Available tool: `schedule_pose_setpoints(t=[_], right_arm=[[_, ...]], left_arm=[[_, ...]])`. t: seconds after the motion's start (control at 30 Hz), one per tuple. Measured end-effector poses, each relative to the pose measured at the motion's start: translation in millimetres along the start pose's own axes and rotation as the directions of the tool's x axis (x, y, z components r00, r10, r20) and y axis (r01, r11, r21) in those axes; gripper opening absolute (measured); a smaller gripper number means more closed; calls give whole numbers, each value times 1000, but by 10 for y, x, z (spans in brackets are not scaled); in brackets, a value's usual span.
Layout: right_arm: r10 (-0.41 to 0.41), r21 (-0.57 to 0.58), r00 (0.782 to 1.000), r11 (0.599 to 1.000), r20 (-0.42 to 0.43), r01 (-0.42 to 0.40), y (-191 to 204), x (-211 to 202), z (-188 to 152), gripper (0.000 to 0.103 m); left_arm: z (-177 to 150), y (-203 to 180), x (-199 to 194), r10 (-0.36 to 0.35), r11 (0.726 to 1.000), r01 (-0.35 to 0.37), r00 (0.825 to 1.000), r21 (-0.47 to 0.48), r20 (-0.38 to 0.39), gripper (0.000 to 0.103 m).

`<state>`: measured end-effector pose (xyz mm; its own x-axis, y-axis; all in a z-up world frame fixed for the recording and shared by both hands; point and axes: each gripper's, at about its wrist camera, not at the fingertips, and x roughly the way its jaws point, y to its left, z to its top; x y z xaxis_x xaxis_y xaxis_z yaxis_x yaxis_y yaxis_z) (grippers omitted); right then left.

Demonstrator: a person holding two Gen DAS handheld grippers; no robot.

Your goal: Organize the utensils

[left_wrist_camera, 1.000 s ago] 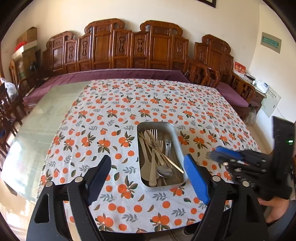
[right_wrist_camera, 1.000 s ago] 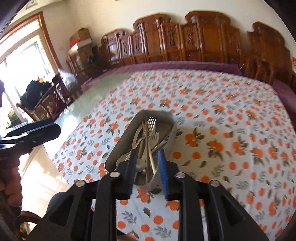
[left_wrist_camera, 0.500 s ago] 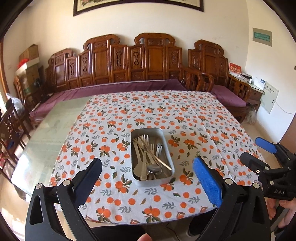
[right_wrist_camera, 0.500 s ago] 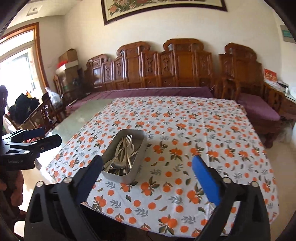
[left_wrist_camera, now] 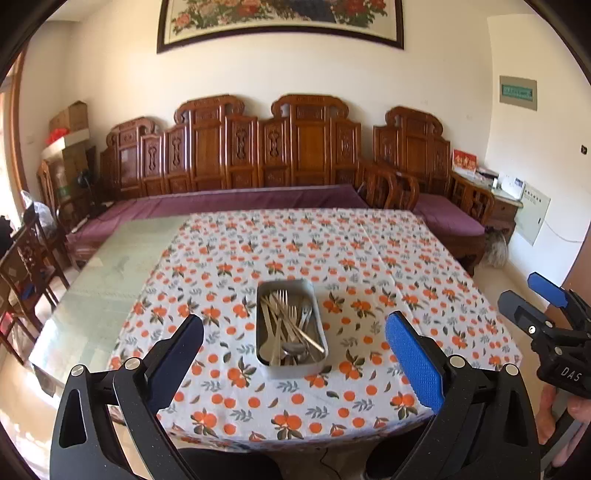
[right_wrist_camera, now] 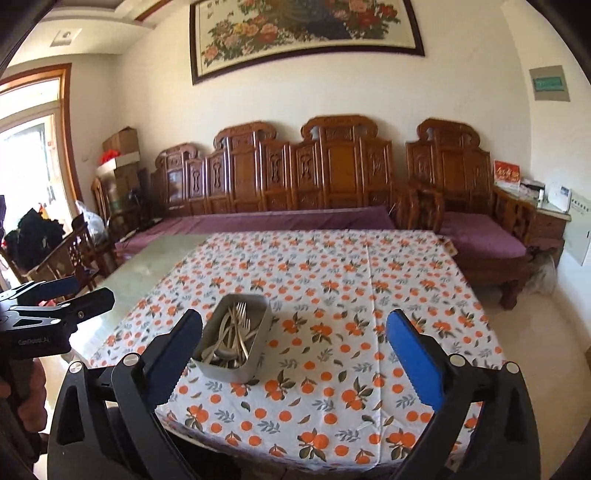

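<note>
I see both my left tongs [left_wrist_camera: 293, 349] and right tongs [right_wrist_camera: 295, 343] spread wide, empty. The metal tray [left_wrist_camera: 290, 369] of utensils [left_wrist_camera: 286, 325] sits on the desk [left_wrist_camera: 369, 258], at twelve o'clock of the left tongs.

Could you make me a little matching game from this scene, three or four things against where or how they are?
Things:
1. metal tray
2. forks and spoons
3. left gripper
4. flower painting

Places or states:
A. on the wall above the wooden bench
B. heaped inside the tray
C. on the orange-print tablecloth
D. open, holding nothing

Pairs: 1-C, 2-B, 3-D, 4-A
</note>
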<state>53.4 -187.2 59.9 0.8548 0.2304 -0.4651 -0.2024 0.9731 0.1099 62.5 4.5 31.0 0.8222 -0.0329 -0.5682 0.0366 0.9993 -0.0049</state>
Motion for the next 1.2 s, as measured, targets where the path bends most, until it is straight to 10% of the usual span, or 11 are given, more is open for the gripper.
schedule_pose_setpoints(t=[1.2], right_arm=[[-23,-28,993,999,118,26,99,-502,210,100]], left_arm=[[72,-113,-434,28,999,-30,995,13,97,95]])
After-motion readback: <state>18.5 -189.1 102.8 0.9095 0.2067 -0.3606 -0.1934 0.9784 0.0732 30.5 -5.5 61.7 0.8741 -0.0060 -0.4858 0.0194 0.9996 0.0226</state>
